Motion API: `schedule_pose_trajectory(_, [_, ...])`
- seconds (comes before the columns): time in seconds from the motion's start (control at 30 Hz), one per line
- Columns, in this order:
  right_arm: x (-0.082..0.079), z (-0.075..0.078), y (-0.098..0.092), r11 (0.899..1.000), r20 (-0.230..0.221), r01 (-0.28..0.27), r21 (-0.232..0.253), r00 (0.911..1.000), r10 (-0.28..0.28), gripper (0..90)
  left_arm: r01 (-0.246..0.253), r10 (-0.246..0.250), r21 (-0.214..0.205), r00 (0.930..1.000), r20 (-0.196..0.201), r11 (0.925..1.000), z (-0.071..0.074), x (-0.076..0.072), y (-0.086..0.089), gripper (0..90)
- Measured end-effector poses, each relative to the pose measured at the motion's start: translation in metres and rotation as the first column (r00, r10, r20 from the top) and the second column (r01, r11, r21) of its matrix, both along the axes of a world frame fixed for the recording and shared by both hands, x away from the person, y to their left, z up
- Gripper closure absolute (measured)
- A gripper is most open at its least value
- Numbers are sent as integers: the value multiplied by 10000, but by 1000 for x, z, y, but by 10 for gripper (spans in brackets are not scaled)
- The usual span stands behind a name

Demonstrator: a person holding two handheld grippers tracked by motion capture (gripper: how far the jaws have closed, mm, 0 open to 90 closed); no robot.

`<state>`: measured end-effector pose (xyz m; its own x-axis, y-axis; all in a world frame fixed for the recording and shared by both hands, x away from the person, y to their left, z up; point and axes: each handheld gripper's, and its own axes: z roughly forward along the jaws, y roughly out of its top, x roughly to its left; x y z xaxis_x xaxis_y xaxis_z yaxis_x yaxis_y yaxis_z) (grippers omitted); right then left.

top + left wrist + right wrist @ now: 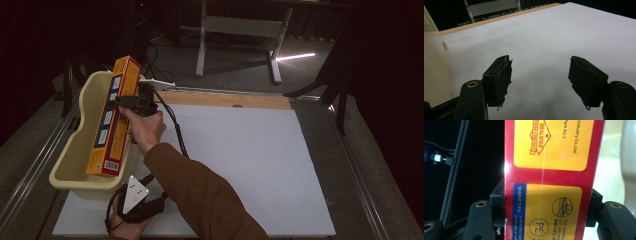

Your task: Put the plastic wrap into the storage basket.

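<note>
A long red and yellow carton hangs lengthwise over the cream plastic tub at the table's left edge. My right gripper is shut on the carton's sides near its middle; in the right gripper view the carton sits squeezed between both black pads, the tub's cream wall behind it. My left gripper rests low at the front left of the white board, just right of the tub's near corner. Its jaws stand open with only bare white board between them.
The white board covers most of the table, with a wooden strip along its far edge. A black cable trails from the right gripper across the board. Metal table legs stand on the floor beyond.
</note>
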<state>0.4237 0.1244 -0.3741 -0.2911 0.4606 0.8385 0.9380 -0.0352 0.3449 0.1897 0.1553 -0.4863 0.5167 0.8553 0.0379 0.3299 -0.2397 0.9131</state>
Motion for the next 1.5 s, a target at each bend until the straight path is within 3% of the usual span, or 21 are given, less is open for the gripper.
schedule_pose_trajectory(0.2, [-5, -4, 6, 9999, -152, 43, -158, 9999, -46, 391, -8, 8, -16, 10000, 12, 10000, 0, 0, 0, 341])
schedule_pose_trajectory(0.33, [-11, -11, 13, 9961, 118, -32, -882, 9999, 42, 391, -23, 23, -13, 10000, 39, 10000, 1, 0, 1, 341])
schedule_pose_trajectory(0.5, [-7, -19, 11, 9958, -460, 128, -909, 9988, -171, 390, -13, 13, -18, 10000, 35, 10000, 1, 0, 1, 341])
schedule_pose_trajectory(0.8, [1, -25, 12, 9930, -1075, -297, -1146, 9941, 173, 386, 32, -32, 7, 10000, 15, 10000, 0, 0, 0, 339])
schedule_pose_trajectory(1.5, [-1, -19, 16, 9754, -963, -390, -2172, 9952, 183, 363, 32, -32, -5, 10000, 48, 10000, 1, 0, 0, 337])
